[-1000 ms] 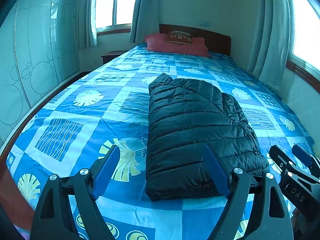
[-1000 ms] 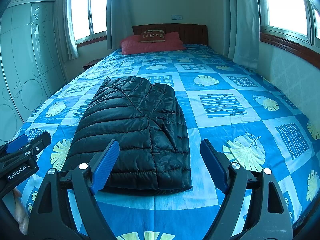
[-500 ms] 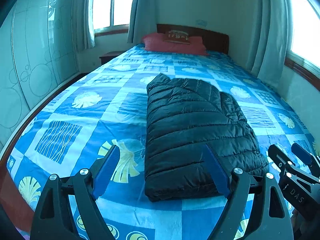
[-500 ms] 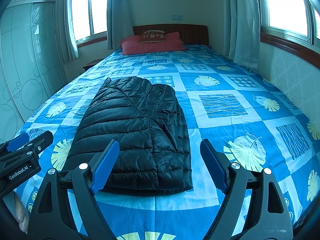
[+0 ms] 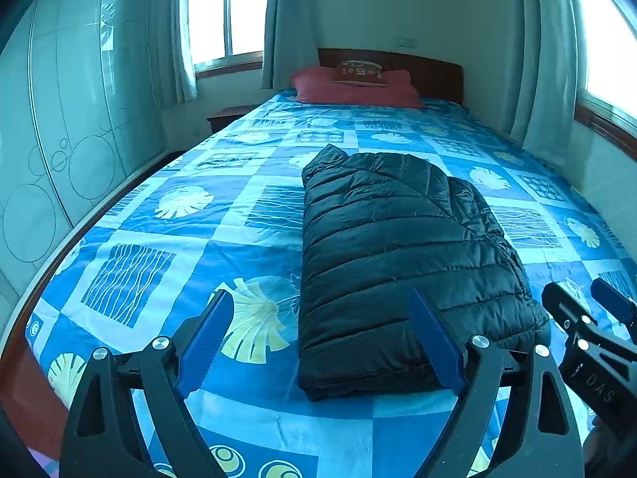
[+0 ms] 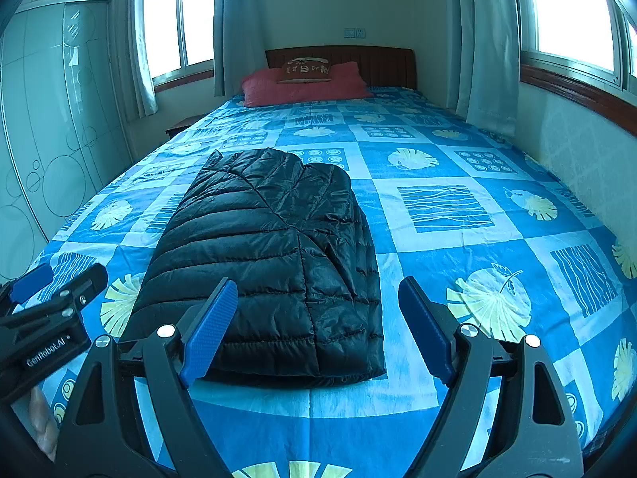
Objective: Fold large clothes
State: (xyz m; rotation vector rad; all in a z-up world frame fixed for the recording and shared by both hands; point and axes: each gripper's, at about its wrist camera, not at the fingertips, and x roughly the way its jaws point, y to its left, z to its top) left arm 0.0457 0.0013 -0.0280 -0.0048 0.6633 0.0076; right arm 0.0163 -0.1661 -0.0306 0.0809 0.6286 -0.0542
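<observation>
Two grippers are held above the near end of a bed (image 5: 167, 239) covered in a blue patterned sheet, and every place here is given relative to the folded black puffer jacket (image 5: 398, 263) that lies on that sheet. To the left of the jacket, beyond the bed's edge, a pale wardrobe (image 5: 71, 119) with circle patterns is seen. Just left of the jacket's near edge the left gripper (image 5: 318, 338) is held above the sheet; its jaws are opening, they stand wide apart, and nothing is gripped between them, though the jacket's near left corner is seen through the gap. The jacket itself is laid lengthwise near the middle of the bed, folded into a thick oblong, its quilted side up. Well beyond it, at the head of the bed, a red pillow (image 6: 302, 83) is set against a dark wooden headboard (image 6: 390, 63). At the jacket's near right corner the right gripper (image 6: 314, 326) is held, jaws spread wide and empty, clear of the fabric. To the right of the jacket only bare sheet is shown, then a wall with a curtained window (image 6: 569, 8).
</observation>
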